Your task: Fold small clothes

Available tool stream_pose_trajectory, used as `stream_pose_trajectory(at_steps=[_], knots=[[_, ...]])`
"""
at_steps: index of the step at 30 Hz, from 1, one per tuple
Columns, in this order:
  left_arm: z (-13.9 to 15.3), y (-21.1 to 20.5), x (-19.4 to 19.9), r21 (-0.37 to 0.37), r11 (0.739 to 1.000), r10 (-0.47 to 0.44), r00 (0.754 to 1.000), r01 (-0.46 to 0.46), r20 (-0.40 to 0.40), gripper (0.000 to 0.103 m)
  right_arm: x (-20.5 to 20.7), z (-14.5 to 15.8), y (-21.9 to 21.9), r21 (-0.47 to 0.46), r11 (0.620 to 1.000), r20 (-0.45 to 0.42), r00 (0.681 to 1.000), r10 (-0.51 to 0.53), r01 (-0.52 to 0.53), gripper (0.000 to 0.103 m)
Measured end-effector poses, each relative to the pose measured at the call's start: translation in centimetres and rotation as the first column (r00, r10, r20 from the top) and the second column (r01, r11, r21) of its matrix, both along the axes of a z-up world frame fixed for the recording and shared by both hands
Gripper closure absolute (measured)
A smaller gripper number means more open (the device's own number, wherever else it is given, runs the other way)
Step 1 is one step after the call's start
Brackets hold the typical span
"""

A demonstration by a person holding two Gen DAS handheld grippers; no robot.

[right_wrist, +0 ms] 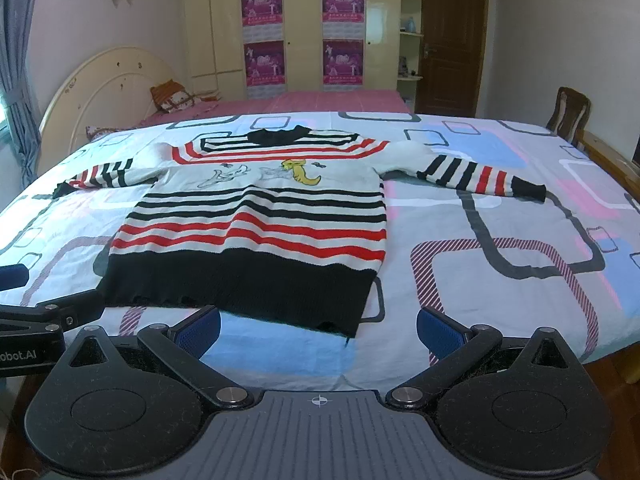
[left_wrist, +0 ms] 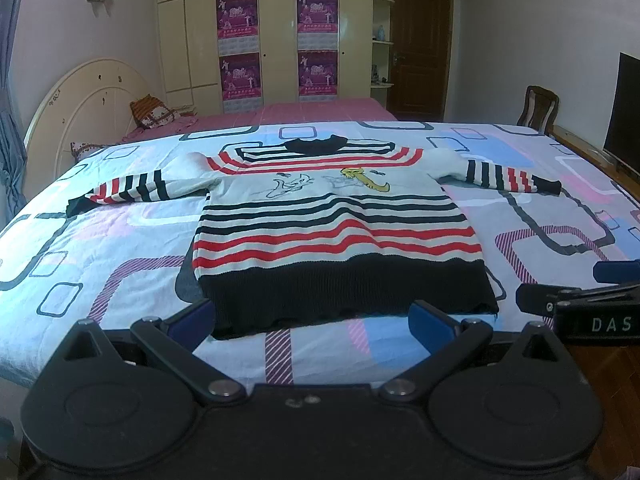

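Grippers come first in both views, near the camera, at the front edge of the bed. The left gripper (left_wrist: 311, 318) has its two blue fingers spread wide and nothing is between them. The right gripper (right_wrist: 318, 326) is also wide open and holds nothing. Both hover above the front edge of the bedsheet (left_wrist: 120, 248), and they are side by side: in the left wrist view a part of the right tool shows at the right border, and in the right wrist view a part of the left tool shows at the left border.

Just behind the fingertips lies the sweater (left_wrist: 336, 236), flat on the sheet and face up. Its black hem (left_wrist: 348, 292) is the nearest part. In the left wrist view the hem fills the gap between the two fingers, and its lower edge is very close to the tips; whether they touch it is not clear. In the right wrist view the hem lies more to the left, so its right corner falls between the fingers and the right finger points at bare sheet.

Farther away on the sweater come red and black stripes, then a white band with a cartoon drawing, then the dark collar (left_wrist: 314, 145). Both sleeves are stretched out to the sides.

Behind the bed stand a cream wardrobe (left_wrist: 276, 32) with purple posters and a brown door (left_wrist: 420, 44).
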State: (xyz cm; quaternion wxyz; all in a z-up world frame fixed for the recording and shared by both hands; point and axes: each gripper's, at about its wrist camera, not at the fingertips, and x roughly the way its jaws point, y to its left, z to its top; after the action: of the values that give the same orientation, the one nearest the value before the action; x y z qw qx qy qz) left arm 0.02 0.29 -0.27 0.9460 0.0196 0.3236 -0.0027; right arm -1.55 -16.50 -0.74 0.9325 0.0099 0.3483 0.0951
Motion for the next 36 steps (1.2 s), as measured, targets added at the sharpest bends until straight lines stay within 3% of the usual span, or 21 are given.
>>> stream_pose_trajectory(at_steps=[23, 36], knots=[[0.0, -0.1, 0.7, 0.0, 1.0, -0.01, 1.0, 0.01, -0.004, 0.0, 1.1, -0.1, 0.0, 0.0, 1.0, -0.003, 1.0, -0.015, 0.015, 0.0], [0.3, 0.6, 5.0, -0.005, 1.0, -0.026, 1.0, 0.026, -0.009, 0.0, 4.5, 0.2, 0.3, -0.007, 0.999, -0.002, 0.999, -0.047, 0.047, 0.0]])
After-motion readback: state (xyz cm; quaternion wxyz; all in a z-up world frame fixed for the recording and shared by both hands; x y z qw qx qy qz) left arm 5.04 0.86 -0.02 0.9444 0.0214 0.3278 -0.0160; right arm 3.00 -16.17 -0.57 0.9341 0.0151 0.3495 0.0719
